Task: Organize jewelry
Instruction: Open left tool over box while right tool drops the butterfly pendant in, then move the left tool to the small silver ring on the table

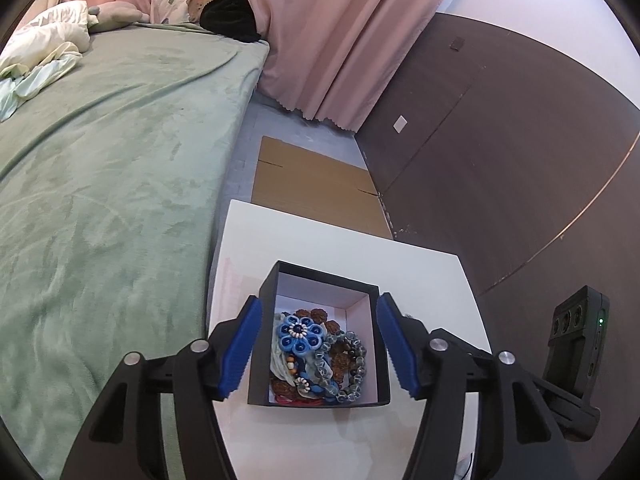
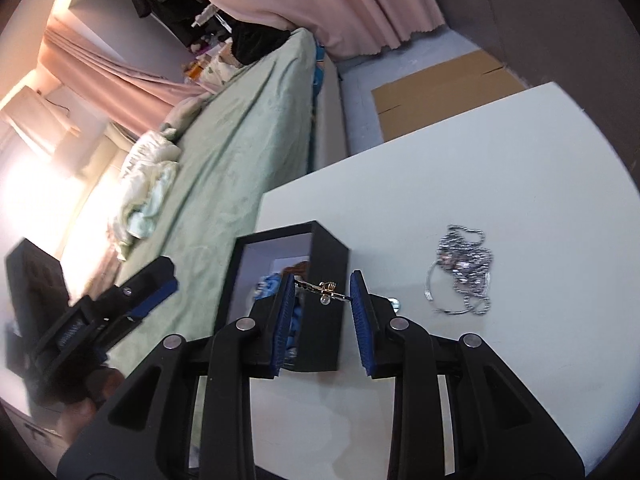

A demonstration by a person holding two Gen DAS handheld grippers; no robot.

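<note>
A black open box (image 1: 264, 360) with a white inside stands on the white table (image 1: 424, 280). It holds a blue flower piece (image 1: 299, 334), clear bead bracelets (image 1: 352, 364) and brown beads. My left gripper (image 1: 318, 352) is open, one finger on each side of the box, above it. In the right wrist view my right gripper (image 2: 322, 320) holds a gold hair clip (image 2: 324, 286) crosswise between its blue pads, right by the box's near wall (image 2: 324, 320). A silver chain pile (image 2: 464, 272) lies on the table to the right.
A bed with a green blanket (image 1: 100, 200) runs along the table's left. Flat cardboard (image 1: 312, 176) lies on the floor beyond the table. Pink curtains (image 1: 340, 40) and a dark wall panel (image 1: 500, 160) stand behind. The other gripper's body (image 1: 576, 360) is at the right.
</note>
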